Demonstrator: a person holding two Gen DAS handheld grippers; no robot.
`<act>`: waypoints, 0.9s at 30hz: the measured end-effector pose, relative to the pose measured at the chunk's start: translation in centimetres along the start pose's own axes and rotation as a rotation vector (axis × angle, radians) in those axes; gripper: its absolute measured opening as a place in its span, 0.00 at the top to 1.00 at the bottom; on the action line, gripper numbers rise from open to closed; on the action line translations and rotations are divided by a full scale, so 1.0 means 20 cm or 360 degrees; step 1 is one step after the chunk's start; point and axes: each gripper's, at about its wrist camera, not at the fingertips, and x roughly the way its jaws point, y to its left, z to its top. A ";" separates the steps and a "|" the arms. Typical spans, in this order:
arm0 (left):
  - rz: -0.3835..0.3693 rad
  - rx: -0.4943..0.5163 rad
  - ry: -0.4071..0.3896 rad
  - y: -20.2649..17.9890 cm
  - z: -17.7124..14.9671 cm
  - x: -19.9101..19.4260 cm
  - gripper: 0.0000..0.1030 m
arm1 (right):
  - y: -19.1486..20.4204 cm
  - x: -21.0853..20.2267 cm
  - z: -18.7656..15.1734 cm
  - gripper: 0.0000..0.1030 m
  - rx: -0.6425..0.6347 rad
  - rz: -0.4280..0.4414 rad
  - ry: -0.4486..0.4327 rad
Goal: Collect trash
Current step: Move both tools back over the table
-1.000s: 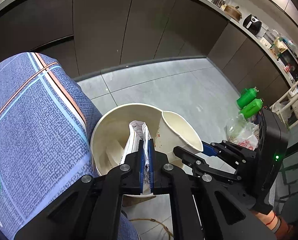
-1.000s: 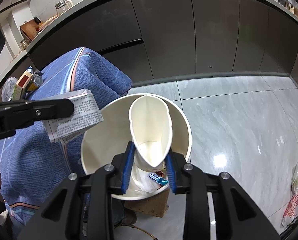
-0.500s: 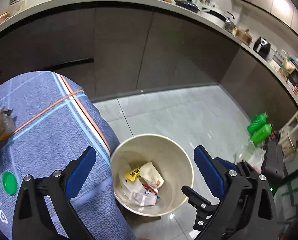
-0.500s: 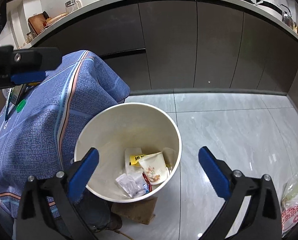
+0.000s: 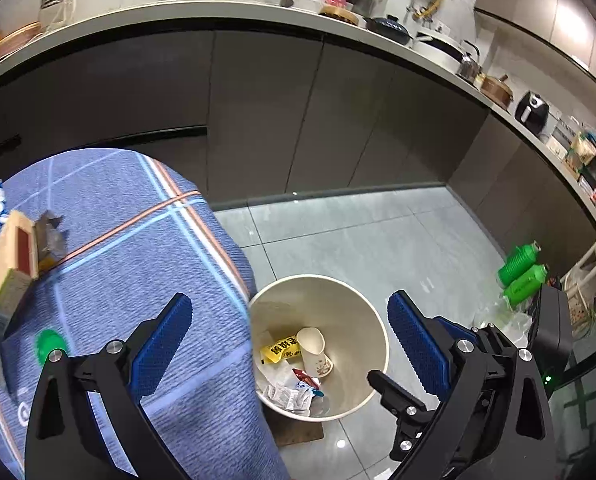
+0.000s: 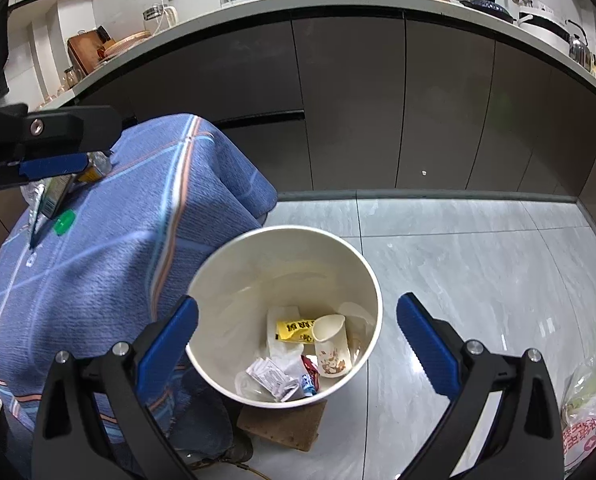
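Blue woven tablecloth [image 6: 109,264] hides the table under it, its folds touching the round cream bin [image 6: 362,280] on glossy grey tile. Bin's base is cut off by a brown block [image 6: 285,426]. Inside: paper cup [image 6: 332,346] on its side, yellow packet [image 6: 293,330], crumpled wrappers [image 6: 273,378], print unreadable. Left gripper [image 5: 289,344] and right gripper [image 6: 298,340]: jaws wide apart, empty.

Both tools look alike. The left tool [image 5: 289,340] has matte black angular arms ending in two fingers, each lined with a blue, finely ribbed pad [image 5: 161,344], with round silver screws at the joints. The right tool [image 6: 298,344] matches it: black frame, blue pads [image 6: 426,344], silver screws. Seen from the left wrist, its black body carries a small green light [image 5: 547,379].
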 end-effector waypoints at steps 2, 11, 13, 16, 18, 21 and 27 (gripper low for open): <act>0.0022 -0.0029 -0.0027 0.03 0.00 -0.06 0.08 | 0.03 -0.03 0.02 0.03 -0.0007 0.0010 -0.0017; 0.0153 -0.0245 -0.0137 0.26 -0.06 -0.36 0.08 | 0.22 -0.16 0.12 0.03 -0.0072 0.0135 -0.0095; 0.0186 -0.0326 -0.0160 0.35 -0.10 -0.43 0.08 | 0.28 -0.18 0.13 0.03 -0.0108 0.0171 -0.0109; 0.0242 -0.0410 -0.0166 0.46 -0.14 -0.50 0.08 | 0.37 -0.20 0.15 0.03 -0.0156 0.0220 -0.0113; 0.0281 -0.0456 -0.0174 0.53 -0.19 -0.55 0.08 | 0.43 -0.20 0.15 0.03 -0.0190 0.0249 -0.0112; 0.0335 -0.0512 -0.0177 0.63 -0.24 -0.61 0.08 | 0.53 -0.21 0.16 0.03 -0.0241 0.0314 -0.0106; 0.0399 -0.0640 -0.0171 0.82 -0.34 -0.70 0.08 | 0.71 -0.22 0.19 0.03 -0.0330 0.0410 -0.0095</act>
